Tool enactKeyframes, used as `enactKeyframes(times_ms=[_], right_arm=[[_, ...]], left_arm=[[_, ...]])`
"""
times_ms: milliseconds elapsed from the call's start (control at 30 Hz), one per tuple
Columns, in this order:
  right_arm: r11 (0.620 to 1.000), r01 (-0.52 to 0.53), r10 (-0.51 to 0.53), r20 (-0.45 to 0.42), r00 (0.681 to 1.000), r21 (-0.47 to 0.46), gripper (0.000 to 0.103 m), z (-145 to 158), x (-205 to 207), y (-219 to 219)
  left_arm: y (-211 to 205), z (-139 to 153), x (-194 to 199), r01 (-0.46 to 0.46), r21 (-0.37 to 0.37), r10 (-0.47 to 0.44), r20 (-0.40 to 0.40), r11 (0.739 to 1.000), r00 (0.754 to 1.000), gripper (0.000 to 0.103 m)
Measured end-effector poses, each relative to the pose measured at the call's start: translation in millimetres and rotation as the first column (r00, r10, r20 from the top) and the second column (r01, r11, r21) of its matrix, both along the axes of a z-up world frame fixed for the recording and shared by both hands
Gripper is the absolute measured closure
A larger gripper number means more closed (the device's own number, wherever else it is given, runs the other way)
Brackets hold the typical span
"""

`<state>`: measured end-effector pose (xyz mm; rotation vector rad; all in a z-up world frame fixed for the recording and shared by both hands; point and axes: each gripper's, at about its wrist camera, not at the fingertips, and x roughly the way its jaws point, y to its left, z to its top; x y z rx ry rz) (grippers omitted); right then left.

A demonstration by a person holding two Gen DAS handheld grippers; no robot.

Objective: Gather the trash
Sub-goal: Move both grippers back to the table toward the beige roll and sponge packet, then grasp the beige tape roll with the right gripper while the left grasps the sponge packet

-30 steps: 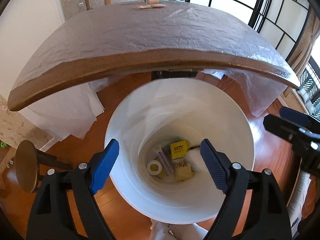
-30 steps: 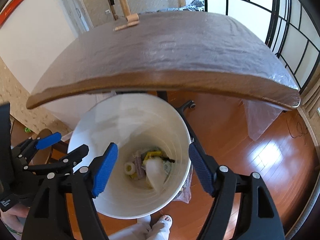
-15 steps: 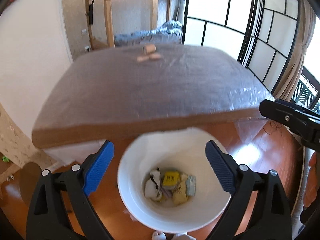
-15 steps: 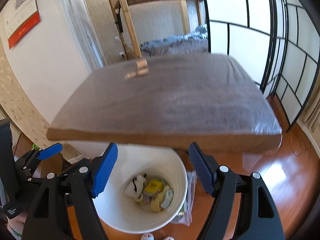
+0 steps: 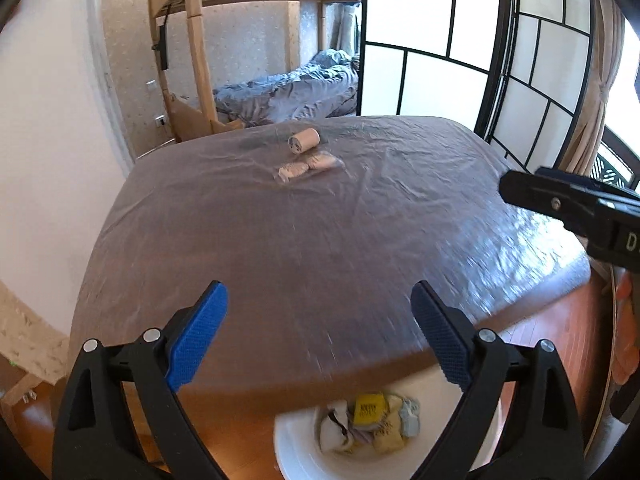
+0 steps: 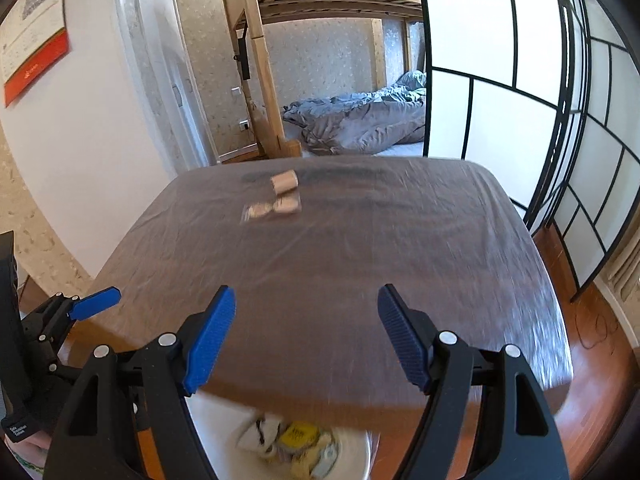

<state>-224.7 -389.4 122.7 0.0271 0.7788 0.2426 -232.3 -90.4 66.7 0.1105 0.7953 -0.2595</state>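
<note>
Both grippers hang above the near edge of the worktop, a brown top under a clear, wrinkled plastic sheet. The left gripper has its blue-padded jaws spread wide with only the plastic-covered surface showing between them; nothing is held. The right gripper also stands with jaws apart and empty, over the same near edge. In the left wrist view the right gripper pokes in from the right side as a black arm; in the right wrist view the left gripper sits low at the left, one blue pad showing.

Far across the worktop, toward its back edge, lies the trash on the top: a cardboard tube on its side, and just in front of it a clear packet of pale round pieces, close together, whether touching is hard to say. Both are well away from either gripper.

Below the near edge, on the wooden floor, the white bin peeks out, partly tucked under the worktop. Inside it sits a heap of trash: a yellow packet, a crumpled white piece, pale scraps, all a bit blurred
</note>
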Motion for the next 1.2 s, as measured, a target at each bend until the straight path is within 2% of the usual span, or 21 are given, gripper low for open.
enactKeyframes(times_ms=[200,267,400,667,900,1067,1200], right_arm=[[1.000,0.002,-0.003,-0.031,1.000,-0.003,0.030,-7,79,27],[1.000,-0.011,0.011,-0.041,0.999,-0.017,0.030,-10,103,37],[0.999,-0.033,0.029,-0.084,0.996,-0.040,0.030,-20,149,52],[0.993,-0.113,0.104,-0.161,0.982,-0.046,0.030,-54,226,72],[0.986,-0.163,0.155,-0.202,0.967,-0.023,0.030,-78,257,82],[0.980,-0.199,0.190,-0.222,0.956,-0.014,0.041,-87,269,87],[0.977,-0.212,0.207,-0.229,0.951,0.001,0.044,-89,275,86]], left_arm=[[2,-5,71,0.096,0.012,-0.096,-0.032,0.995,0.995,0.009],[-2,-10,89,0.128,0.044,-0.127,-0.034,0.991,0.991,0.009],[-5,-18,118,0.182,0.037,-0.179,-0.062,0.983,0.982,0.009],[-9,-37,172,0.152,0.009,-0.151,-0.105,0.988,0.983,0.009],[-15,-48,192,0.166,0.021,-0.162,-0.115,0.986,0.980,0.009],[-18,-48,202,0.185,0.020,-0.182,-0.116,0.983,0.977,0.009],[-25,-48,206,0.233,0.010,-0.230,-0.128,0.972,0.965,0.009]])
